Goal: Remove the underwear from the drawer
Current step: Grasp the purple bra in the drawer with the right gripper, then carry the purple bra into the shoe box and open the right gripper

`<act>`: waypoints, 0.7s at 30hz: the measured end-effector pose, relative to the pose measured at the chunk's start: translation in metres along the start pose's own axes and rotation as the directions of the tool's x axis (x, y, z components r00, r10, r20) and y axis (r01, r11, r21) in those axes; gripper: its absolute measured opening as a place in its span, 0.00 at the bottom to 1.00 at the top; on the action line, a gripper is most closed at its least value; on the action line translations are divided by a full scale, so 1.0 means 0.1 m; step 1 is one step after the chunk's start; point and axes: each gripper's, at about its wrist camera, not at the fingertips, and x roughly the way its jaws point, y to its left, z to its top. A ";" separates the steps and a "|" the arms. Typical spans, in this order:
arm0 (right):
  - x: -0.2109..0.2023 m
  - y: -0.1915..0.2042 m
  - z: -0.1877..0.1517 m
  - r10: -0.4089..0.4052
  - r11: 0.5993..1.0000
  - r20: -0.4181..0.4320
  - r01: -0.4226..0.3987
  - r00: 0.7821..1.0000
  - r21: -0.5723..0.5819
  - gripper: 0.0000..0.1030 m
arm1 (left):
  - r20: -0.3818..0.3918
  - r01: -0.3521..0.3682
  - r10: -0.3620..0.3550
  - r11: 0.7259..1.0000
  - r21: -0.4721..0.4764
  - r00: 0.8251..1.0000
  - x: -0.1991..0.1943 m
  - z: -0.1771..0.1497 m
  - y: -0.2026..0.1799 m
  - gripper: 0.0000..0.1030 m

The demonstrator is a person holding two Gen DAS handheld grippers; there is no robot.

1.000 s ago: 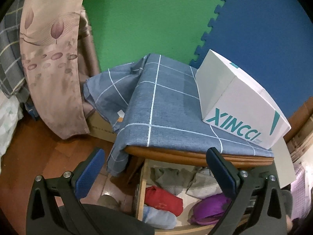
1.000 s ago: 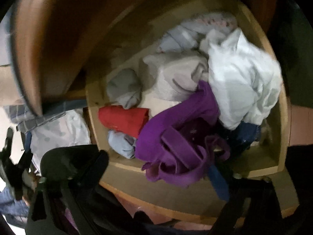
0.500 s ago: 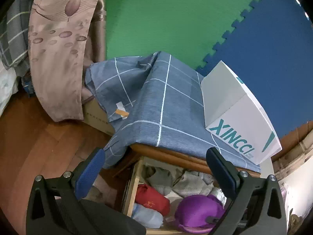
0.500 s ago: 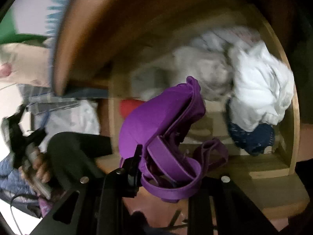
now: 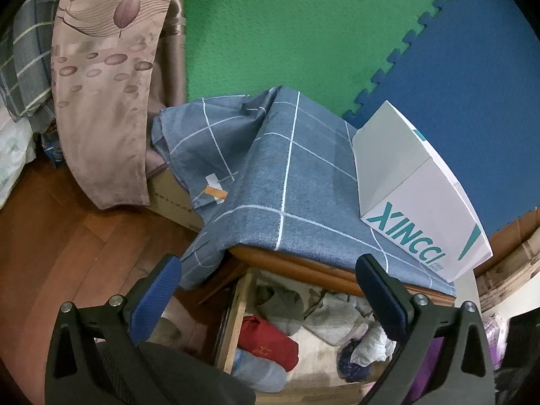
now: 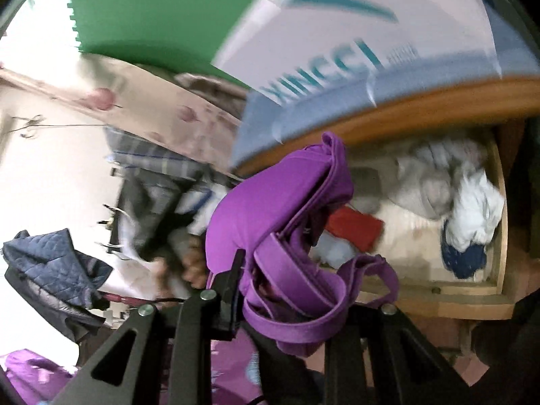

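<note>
Right claw: clamped on the purple padded fabric undergarment with wide straps. The garment hangs in front of the camera, lifted clear of the open wooden drawer, with its straps looping down over the black claw frame. The right wrist view is motion-blurred, so the exact grip point is hard to make out; it appears to be low on the garment, near the straps.

Left claw: blue-padded fingers spread wide, nothing between them. It is held above the left front corner of the drawer, looking down on the table.

Drawer contents, left wrist view: a folded red cloth item at the left side, a pale blue rolled garment just in front of it, a grey-green crumpled garment behind it, a light grey knit piece toward the middle, and a white bundle touching a dark blue patterned piece to the right.

Table: covered by a blue-grey cloth with white grid lines, which drapes off the left edge. A white cardboard box with teal "XINCCI" lettering stands on the cloth at the right. Green and blue interlocking foam mats are behind the table. A beige leaf-print curtain hangs at the left over a wooden floor.
</note>
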 end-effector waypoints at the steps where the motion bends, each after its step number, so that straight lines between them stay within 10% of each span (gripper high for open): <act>1: -0.14 0.10 0.02 0.010 1.000 0.021 -0.010 1.000 -0.017 0.23 | 0.000 -0.001 0.001 1.000 0.002 1.000 0.00 0.00 0.00 0.99; 11: -1.27 0.62 0.73 0.018 0.992 0.254 0.015 0.967 -0.129 0.23 | -0.012 -0.001 0.001 1.000 -0.014 1.000 0.01 0.01 0.06 0.99; 21: -1.32 0.35 1.89 -0.144 0.978 0.317 0.183 0.937 -0.097 0.23 | -0.003 -0.015 0.015 0.999 0.028 1.000 0.01 -0.02 0.00 0.99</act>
